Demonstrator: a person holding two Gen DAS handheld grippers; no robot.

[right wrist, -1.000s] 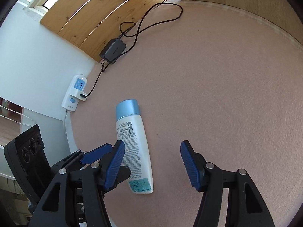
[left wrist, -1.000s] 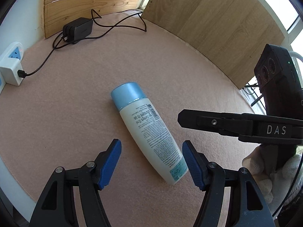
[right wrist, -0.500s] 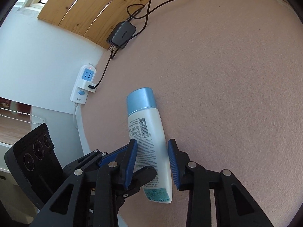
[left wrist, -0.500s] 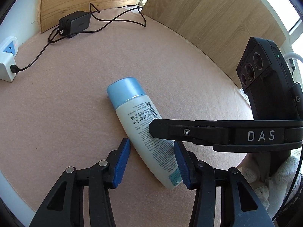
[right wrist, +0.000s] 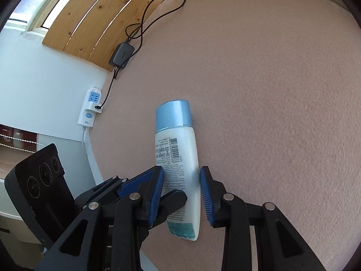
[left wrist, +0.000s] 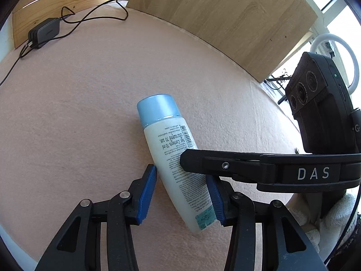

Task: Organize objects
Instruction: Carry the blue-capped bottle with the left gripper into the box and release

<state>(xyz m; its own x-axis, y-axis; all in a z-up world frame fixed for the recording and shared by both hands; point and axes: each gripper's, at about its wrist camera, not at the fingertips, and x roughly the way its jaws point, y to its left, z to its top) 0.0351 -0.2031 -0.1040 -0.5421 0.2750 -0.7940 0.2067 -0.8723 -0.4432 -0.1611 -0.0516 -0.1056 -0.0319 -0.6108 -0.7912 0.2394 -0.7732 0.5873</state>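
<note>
While the bottle (right wrist: 178, 171) lies flat on the pink mat (right wrist: 282, 90), your right gripper (right wrist: 181, 194) pinches its lower body. Your left gripper (left wrist: 180, 194) straddles it, pads apparently touching. It looks light, smooth, slippery; grip mid-body.

It looked like a home room: felt-covered table (right wrist: 282, 90), wooden wall panels (right wrist: 90, 22) at 11 o'clock, power strip (right wrist: 90, 108) at 9.

You see one bottle (left wrist: 173, 164) between two grippers, plus one charger (left wrist: 44, 32) and one power strip (right wrist: 90, 106) ahead.
</note>
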